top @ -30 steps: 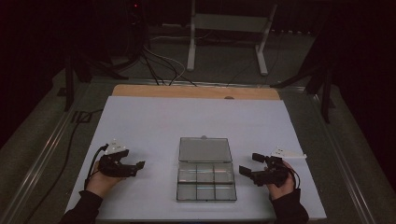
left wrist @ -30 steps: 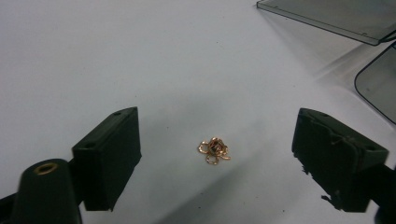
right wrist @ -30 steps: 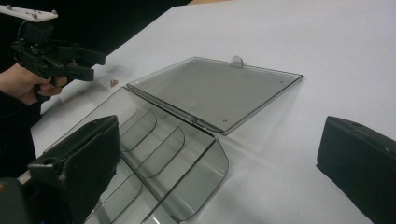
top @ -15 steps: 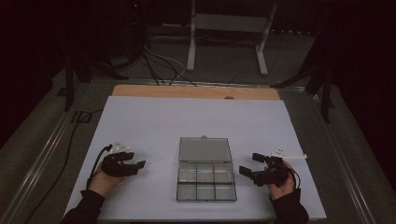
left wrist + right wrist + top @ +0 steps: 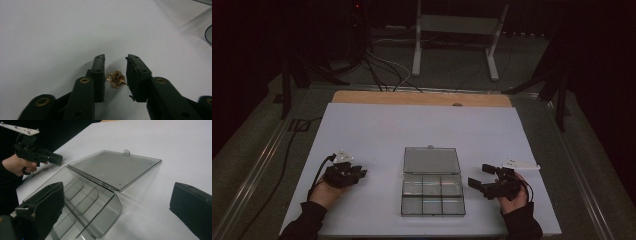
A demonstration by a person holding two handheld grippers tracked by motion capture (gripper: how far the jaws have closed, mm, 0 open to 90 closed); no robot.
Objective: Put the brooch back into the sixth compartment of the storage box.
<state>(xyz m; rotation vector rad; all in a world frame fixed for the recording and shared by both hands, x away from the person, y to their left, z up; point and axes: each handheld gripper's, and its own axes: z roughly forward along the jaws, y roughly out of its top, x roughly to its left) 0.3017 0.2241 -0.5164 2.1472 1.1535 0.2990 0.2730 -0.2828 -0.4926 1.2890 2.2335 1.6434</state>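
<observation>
A small gold chain [image 5: 116, 78], bunched into a knot of tiny links, lies on the white table [image 5: 50, 32] in my left gripper view, between the jaws of my left gripper [image 5: 115, 72]; the jaws stand slightly apart on either side of it and I cannot tell whether they touch it.

From the high view, a clear plastic box [image 5: 432, 195] sits at the near middle of the table, its lid [image 5: 431, 160] folded flat behind it. Its six compartments look empty. My left gripper [image 5: 360, 173] rests to the left of the box, my right gripper [image 5: 478, 176] to the right with jaws spread. The chain is too small to make out here.

My right gripper view looks across the curved dividers [image 5: 82, 195] of the box and the lid's small tab [image 5: 126, 152]; its own jaws stand wide apart, holding nothing.
</observation>
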